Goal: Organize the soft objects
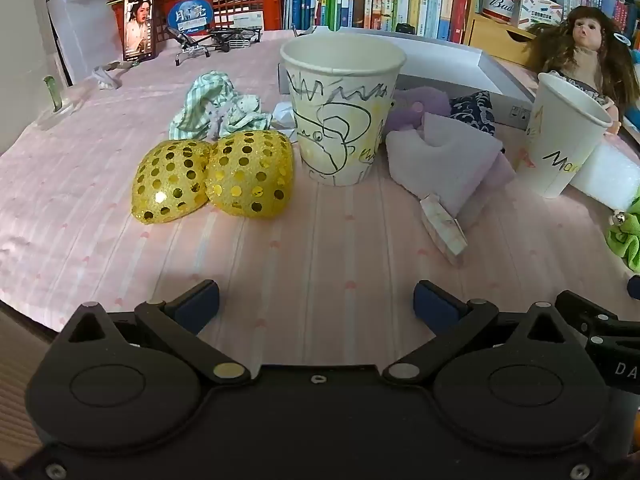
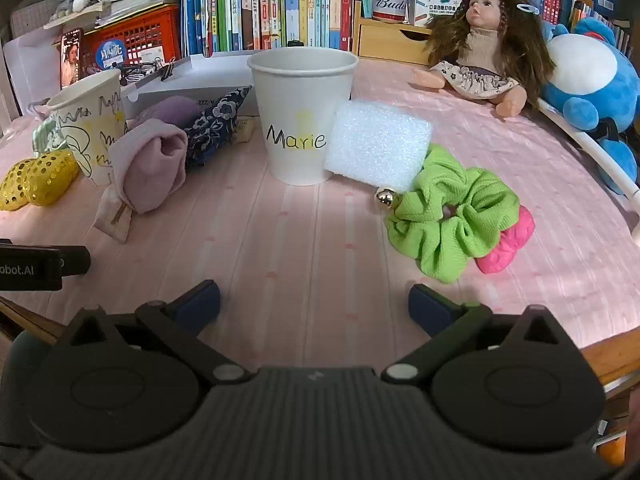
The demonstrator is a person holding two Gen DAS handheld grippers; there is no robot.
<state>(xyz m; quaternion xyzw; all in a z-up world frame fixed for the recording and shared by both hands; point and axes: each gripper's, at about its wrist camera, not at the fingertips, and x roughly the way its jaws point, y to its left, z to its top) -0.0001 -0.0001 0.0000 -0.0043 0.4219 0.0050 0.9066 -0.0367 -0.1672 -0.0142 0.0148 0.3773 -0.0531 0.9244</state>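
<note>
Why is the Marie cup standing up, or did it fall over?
Standing up. The Marie cup sits on its base on the pink cloth, round opening facing up. Its inside is not visible.

A pink striped cloth covers the desk [image 2: 320,240]. On it stand two paper cups, the doodled cup [image 1: 340,112] and the "Marie" cup [image 2: 302,120]. Around them lie gold sequin pads [image 1: 212,176], a lilac cloth [image 2: 150,168], a foam block [image 2: 378,148], a green scrunchie [image 2: 448,220] and a doll [image 2: 484,48].
</note>
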